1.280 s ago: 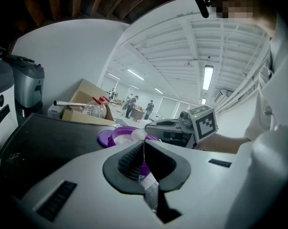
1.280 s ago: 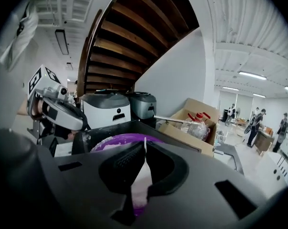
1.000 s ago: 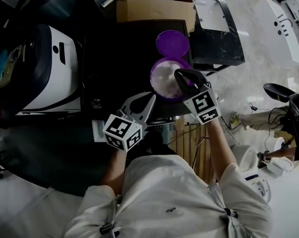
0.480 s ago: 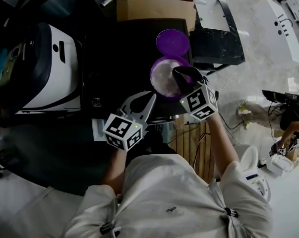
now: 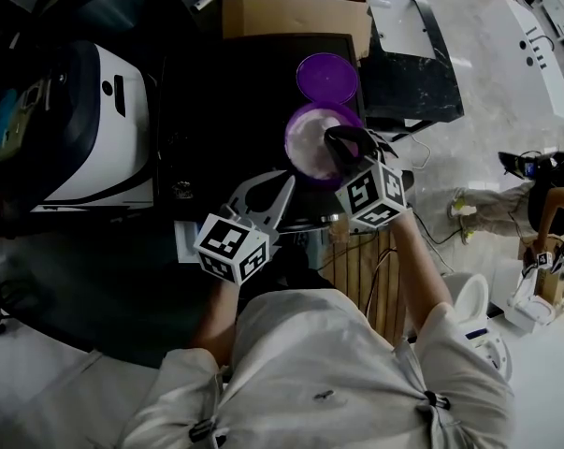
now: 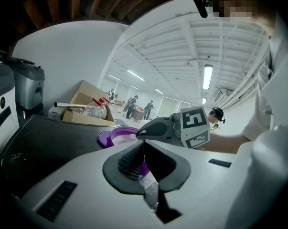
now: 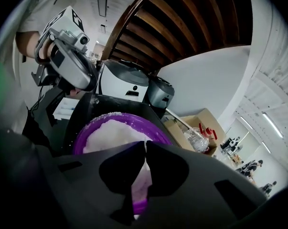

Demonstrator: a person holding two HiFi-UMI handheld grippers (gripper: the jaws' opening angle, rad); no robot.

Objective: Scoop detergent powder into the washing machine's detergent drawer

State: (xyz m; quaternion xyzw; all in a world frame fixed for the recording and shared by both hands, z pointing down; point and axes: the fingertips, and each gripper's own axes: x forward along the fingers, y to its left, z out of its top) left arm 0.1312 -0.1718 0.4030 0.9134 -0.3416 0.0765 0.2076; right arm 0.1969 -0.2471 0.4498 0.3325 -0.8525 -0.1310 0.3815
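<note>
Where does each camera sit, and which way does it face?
Head view: on the head, steeply down at the purple tub, left gripper and right gripper; arms, torso show.
Left gripper view: on the left gripper, along its closed jaws toward the tub; torso shows.
Right gripper view: on the right gripper, over its closed jaws into the tub's powder; left hand shows.
Shared: the tub, in all three.

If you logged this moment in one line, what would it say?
right gripper: shut, over tub of powder | left gripper: shut, near tub | lid: off, beside tub
</note>
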